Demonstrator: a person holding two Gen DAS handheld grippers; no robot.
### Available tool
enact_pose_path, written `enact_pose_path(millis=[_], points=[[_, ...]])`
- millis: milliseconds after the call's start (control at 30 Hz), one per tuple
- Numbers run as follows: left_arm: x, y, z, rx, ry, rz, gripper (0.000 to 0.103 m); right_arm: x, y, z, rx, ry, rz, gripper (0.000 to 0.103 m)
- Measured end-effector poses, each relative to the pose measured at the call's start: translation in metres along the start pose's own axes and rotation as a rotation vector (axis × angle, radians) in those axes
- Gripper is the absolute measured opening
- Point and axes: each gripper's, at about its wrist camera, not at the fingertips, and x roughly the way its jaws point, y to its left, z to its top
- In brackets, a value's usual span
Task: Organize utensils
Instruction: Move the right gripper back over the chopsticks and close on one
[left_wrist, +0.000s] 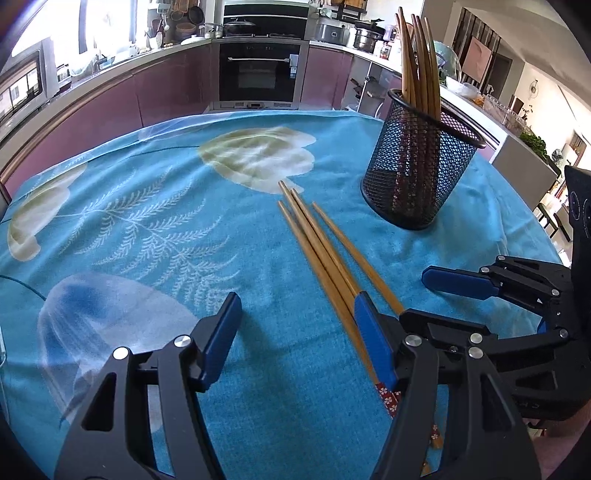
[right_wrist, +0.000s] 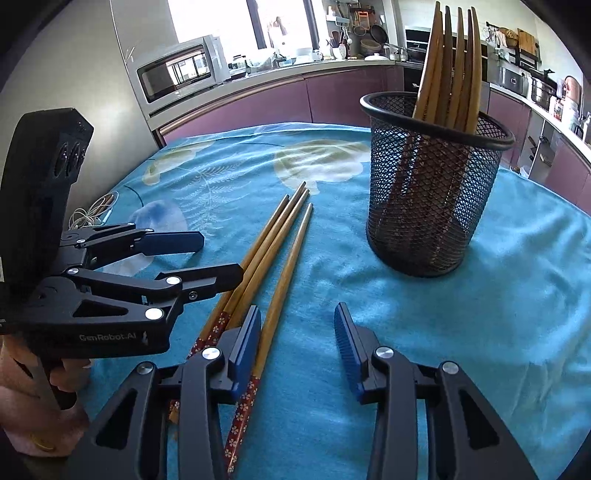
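Tongs: left (left_wrist: 295, 314), right (right_wrist: 297, 332) both agape, empty | hand (right_wrist: 70, 373): right view only | chopsticks (left_wrist: 317, 251) loose

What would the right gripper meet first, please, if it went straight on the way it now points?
Probably the bare tablecloth just ahead of the right gripper, since it points downward. The chopsticks lie to its left and the mesh holder further on to its right; depth is unclear.

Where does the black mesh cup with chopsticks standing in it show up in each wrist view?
Left wrist: mesh cup sits upper right, beyond the loose chopsticks on the cloth.
Right wrist: mesh cup sits right of centre, upper half, to the right of the loose chopsticks.
Shared landmark: the four loose chopsticks lying on the blue cloth.
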Motion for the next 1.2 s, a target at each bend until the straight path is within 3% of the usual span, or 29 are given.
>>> enact_pose_path(millis=[300, 700, 1000, 1200], points=[[0.001, -0.001, 0.0, 0.036, 0.004, 0.026, 0.057, -0.001, -0.001, 0.0, -0.001, 0.0, 0.003, 0.038], [0.003, 0.003, 0.001, 0.055, 0.011, 0.039, 0.038, 0.004, 0.003, 0.006, -0.021, 0.007, -0.021, 0.037], [0.005, 0.012, 0.007, 0.011, 0.014, 0.023, 0.017, 0.013, 0.003, 0.016, -0.031, 0.024, -0.04, 0.021], [0.005, 0.013, 0.008, 0.006, 0.015, 0.024, 0.017, 0.012, -0.007, 0.018, 0.015, 0.027, -0.01, 0.008]])
